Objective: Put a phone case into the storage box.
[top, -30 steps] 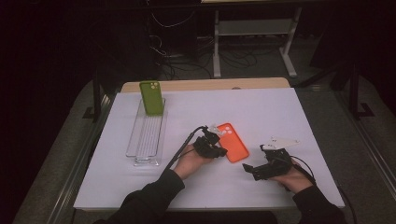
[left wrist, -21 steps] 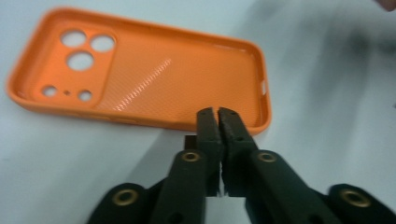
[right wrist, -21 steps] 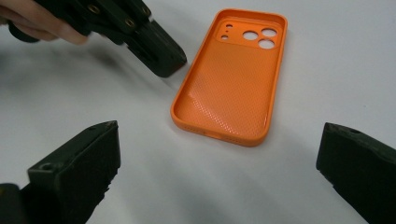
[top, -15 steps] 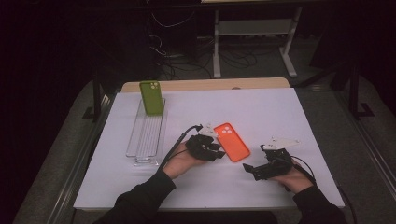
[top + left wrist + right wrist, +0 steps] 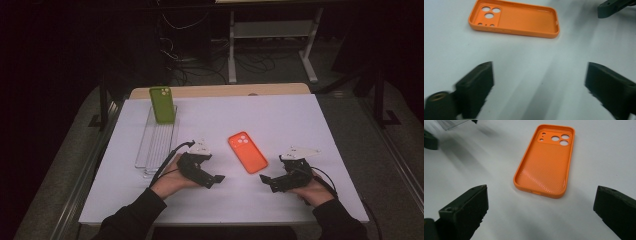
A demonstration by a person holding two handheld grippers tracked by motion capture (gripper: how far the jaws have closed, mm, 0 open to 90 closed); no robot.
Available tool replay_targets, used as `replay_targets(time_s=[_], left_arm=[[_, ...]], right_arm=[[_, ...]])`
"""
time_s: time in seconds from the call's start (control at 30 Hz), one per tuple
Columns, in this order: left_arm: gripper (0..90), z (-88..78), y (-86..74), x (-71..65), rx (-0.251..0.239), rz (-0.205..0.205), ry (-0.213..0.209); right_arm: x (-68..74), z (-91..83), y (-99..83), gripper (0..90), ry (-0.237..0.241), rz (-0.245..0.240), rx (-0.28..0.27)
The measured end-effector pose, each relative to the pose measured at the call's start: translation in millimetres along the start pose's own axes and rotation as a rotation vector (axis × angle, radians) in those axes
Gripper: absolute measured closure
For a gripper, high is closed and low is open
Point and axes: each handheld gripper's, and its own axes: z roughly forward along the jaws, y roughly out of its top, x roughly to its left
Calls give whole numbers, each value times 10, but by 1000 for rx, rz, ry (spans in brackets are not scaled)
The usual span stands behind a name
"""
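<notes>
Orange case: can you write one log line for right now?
orange case: flat on table, inside up, free | left gripper: open | right gripper: open

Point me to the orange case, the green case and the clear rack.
orange case (image 5: 546,162), right gripper view, inner floor.
green case (image 5: 162,104), high view, its back.
clear rack (image 5: 155,150), high view, ribbed middle.

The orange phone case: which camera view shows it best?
The right gripper view: the orange phone case lies whole and sharp there, open side up, with its dotted lining and camera holes clear. The left gripper view shows it sideways near the top edge. The high view shows it small, between both grippers.
</notes>
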Motion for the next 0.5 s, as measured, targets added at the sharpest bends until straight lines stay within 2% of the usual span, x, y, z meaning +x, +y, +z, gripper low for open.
replay_targets(time_s=[0.07, 0.27, 0.5], left_arm=[[0, -18, -25, 0, -2, 0, 6], [0, -61, -31, 26, -34, 4, 9], [0, -69, -28, 21, -40, 5, 7]], right_arm=[[6, 13, 8, 0, -3, 0, -2], [34, 29, 31, 0, -16, 22, 12], [35, 9, 114, 0, -33, 21, 19]])
